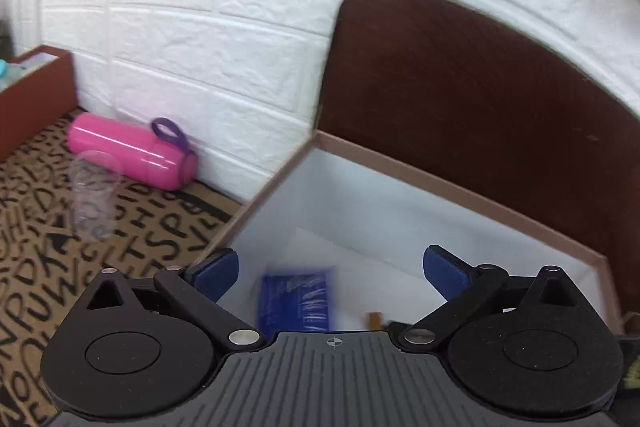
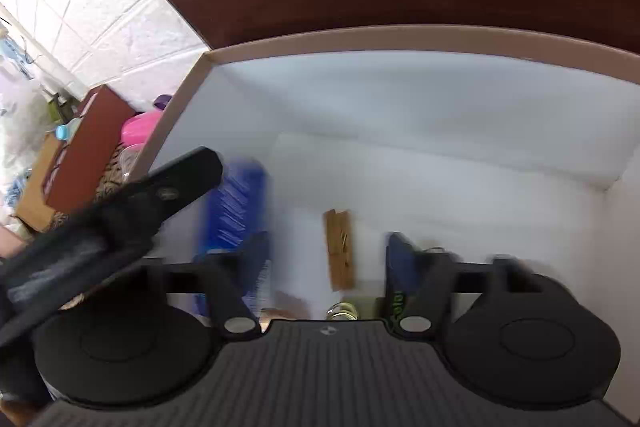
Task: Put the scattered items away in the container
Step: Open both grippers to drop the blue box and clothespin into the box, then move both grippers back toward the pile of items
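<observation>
A white-lined box with a tan rim [image 1: 460, 193] stands against a dark brown board; it also shows in the right wrist view [image 2: 360, 35]. My left gripper [image 1: 332, 267] is open and empty above the box's left part, over a blurred blue packet [image 1: 298, 301] that lies or falls inside. My right gripper [image 2: 328, 259] is open and empty over the box. Below it lie the blue packet [image 2: 236, 203] and a wooden clothespin [image 2: 340, 247]. The left gripper's black body [image 2: 120, 211] crosses the right wrist view at the left.
A pink bottle with a purple strap [image 1: 132, 151] lies by the white brick wall on a letter-patterned cloth [image 1: 40, 267]. A clear plastic cup [image 1: 94, 195] stands in front of it. A brown box [image 1: 36, 99] sits far left.
</observation>
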